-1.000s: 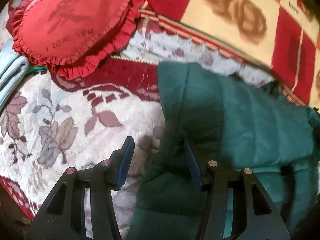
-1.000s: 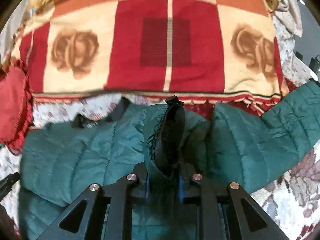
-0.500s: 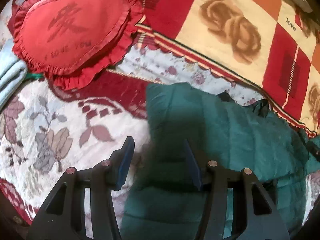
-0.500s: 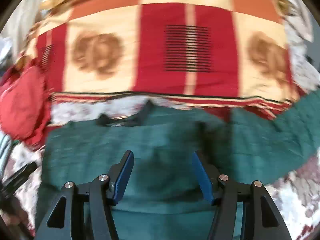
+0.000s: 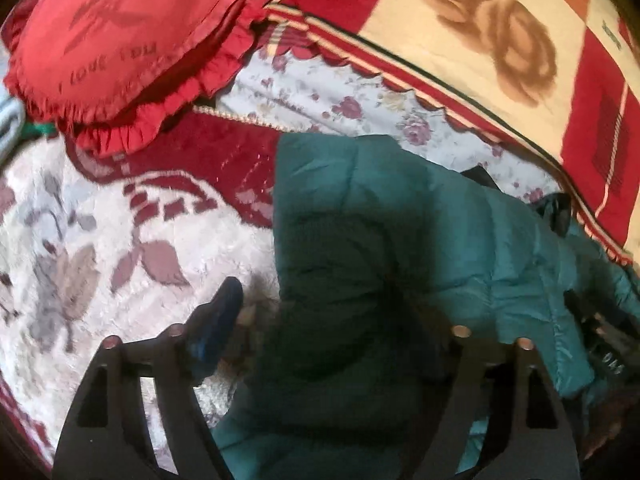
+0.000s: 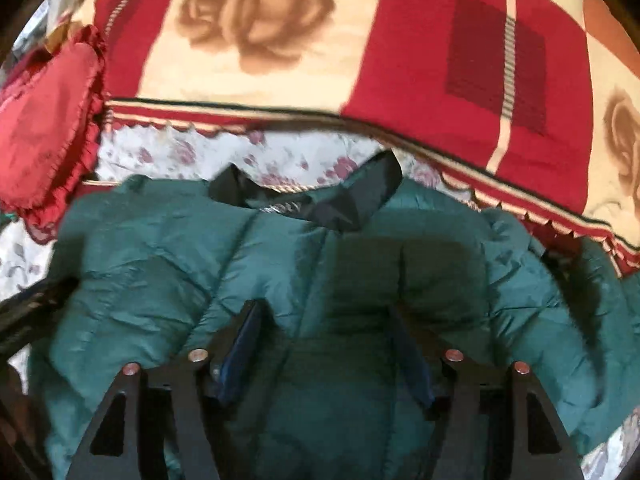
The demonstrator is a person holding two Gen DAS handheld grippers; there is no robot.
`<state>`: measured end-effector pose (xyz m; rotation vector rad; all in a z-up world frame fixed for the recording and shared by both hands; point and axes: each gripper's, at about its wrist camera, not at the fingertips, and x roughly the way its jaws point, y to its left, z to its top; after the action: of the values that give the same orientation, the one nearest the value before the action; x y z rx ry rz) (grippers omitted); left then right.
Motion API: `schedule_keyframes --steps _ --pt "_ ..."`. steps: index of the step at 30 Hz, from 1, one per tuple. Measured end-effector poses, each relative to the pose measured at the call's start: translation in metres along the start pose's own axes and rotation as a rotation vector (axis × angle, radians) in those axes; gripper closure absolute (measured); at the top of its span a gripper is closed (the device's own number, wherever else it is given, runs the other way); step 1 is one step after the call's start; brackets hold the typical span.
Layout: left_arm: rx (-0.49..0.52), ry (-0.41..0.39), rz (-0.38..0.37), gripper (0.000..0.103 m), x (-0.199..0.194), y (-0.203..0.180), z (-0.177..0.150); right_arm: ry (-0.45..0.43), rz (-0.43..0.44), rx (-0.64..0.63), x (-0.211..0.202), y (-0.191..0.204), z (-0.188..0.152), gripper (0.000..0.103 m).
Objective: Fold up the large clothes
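Observation:
A dark green quilted jacket (image 6: 168, 268) lies flat on the bed, its black collar (image 6: 348, 196) toward the far side. It also shows in the left wrist view (image 5: 420, 248), where its left edge runs down the middle. My right gripper (image 6: 324, 316) is open and empty, just above the jacket's middle below the collar. My left gripper (image 5: 320, 300) is open and empty, straddling the jacket's left edge, one finger over the bedspread and one over the green fabric. The right gripper's black frame (image 5: 600, 340) shows at the right of the left wrist view.
A red heart-shaped frilled cushion (image 5: 120, 36) lies at the far left, also in the right wrist view (image 6: 44, 132). A red and cream rose-patterned blanket (image 6: 360, 40) lies folded along the far side. The floral bedspread (image 5: 80, 240) stretches to the left of the jacket.
One second ago my right gripper was shut on a fold of the green jacket; it has let go and opened, and the fold now lies flat. Both grippers have shifted slightly over the jacket.

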<state>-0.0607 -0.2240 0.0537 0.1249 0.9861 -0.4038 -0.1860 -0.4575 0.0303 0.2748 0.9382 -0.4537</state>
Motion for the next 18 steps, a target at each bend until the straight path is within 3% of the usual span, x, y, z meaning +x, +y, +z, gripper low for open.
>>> schedule_keyframes --steps 2,7,11,13,15,18 --pt "-0.027 0.007 -0.016 0.023 0.002 0.004 -0.001 0.012 0.005 0.014 0.001 -0.003 0.002 0.035" --pt "0.020 -0.023 0.016 0.023 -0.002 -0.004 -0.005 -0.015 0.026 0.042 -0.031 -0.014 0.003 0.035" --pt "0.020 -0.033 0.019 0.023 -0.002 -0.003 -0.008 -0.083 -0.055 0.077 -0.057 -0.039 -0.008 0.035" --pt "0.031 -0.046 0.033 0.023 -0.002 -0.005 -0.010 -0.020 -0.114 0.097 -0.043 -0.053 -0.017 0.035" --pt "0.049 -0.057 0.043 0.023 -0.003 -0.009 -0.011 0.054 -0.099 0.121 -0.024 -0.063 -0.024 0.035" --pt "0.057 -0.065 0.056 0.023 -0.005 -0.010 -0.011 0.046 -0.108 0.119 -0.031 -0.061 -0.023 0.035"
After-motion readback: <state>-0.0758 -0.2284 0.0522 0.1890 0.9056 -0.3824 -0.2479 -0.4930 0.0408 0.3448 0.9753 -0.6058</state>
